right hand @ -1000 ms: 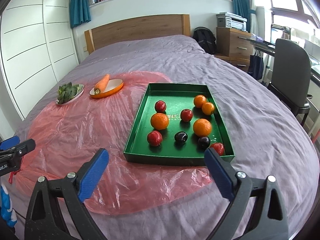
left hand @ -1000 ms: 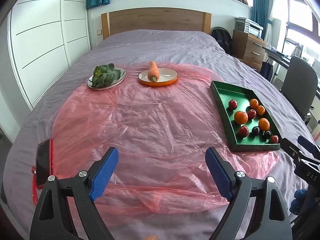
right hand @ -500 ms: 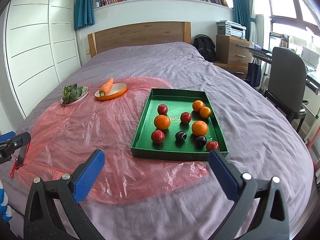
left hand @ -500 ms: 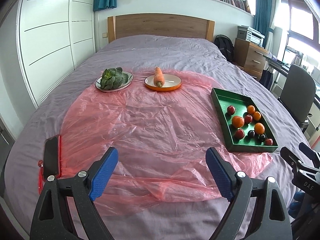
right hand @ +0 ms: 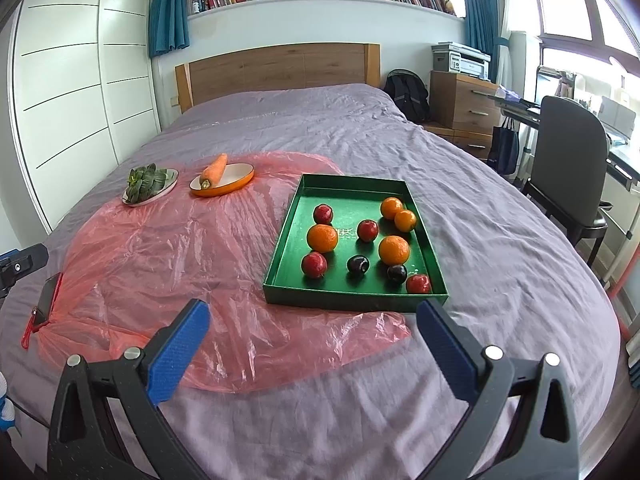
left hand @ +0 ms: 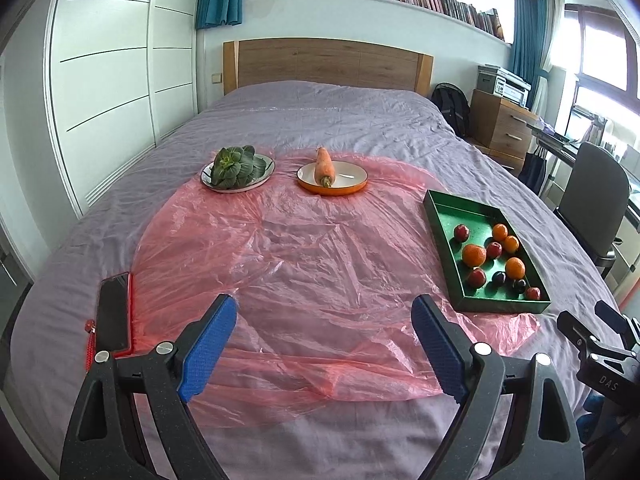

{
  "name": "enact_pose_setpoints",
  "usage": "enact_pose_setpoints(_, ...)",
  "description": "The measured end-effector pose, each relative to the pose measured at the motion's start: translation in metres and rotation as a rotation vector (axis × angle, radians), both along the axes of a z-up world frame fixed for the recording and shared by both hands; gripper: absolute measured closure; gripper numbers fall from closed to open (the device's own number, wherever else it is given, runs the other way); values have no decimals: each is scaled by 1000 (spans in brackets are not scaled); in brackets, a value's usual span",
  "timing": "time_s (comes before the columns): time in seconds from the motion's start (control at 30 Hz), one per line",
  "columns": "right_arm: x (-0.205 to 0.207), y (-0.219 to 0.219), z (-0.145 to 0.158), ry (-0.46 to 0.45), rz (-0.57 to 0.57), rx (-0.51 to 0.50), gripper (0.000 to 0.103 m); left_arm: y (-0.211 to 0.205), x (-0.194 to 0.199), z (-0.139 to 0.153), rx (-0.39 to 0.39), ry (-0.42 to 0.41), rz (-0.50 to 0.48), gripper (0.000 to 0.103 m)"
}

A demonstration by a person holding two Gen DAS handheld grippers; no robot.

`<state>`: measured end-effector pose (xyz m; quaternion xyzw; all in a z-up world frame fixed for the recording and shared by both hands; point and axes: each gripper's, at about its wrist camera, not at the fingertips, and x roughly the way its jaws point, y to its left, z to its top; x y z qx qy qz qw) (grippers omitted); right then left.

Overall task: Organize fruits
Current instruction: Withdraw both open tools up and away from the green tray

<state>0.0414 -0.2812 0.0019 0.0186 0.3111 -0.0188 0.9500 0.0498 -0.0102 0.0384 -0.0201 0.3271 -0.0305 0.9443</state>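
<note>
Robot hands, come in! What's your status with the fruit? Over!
Left gripper and right gripper open, empty, above the bed. Fruit all in green tray, untouched. Nothing blocking. Over.

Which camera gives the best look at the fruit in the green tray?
The right wrist view: the green rectangular tray sits near centre, every fruit separate. The left wrist view shows it at the right edge, smaller and foreshortened.

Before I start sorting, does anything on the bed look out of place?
Yes: a phone lies at the near left edge of the pink sheet, far from the food. The fruits sit inside the tray; nothing is spilled.
</note>
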Motion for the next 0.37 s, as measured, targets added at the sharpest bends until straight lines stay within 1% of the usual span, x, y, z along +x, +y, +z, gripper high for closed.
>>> enact_pose_setpoints(0.37, -1, 0, 0, -1, -2, 0, 0, -1, -3, -2, 26, 4, -9, 17)
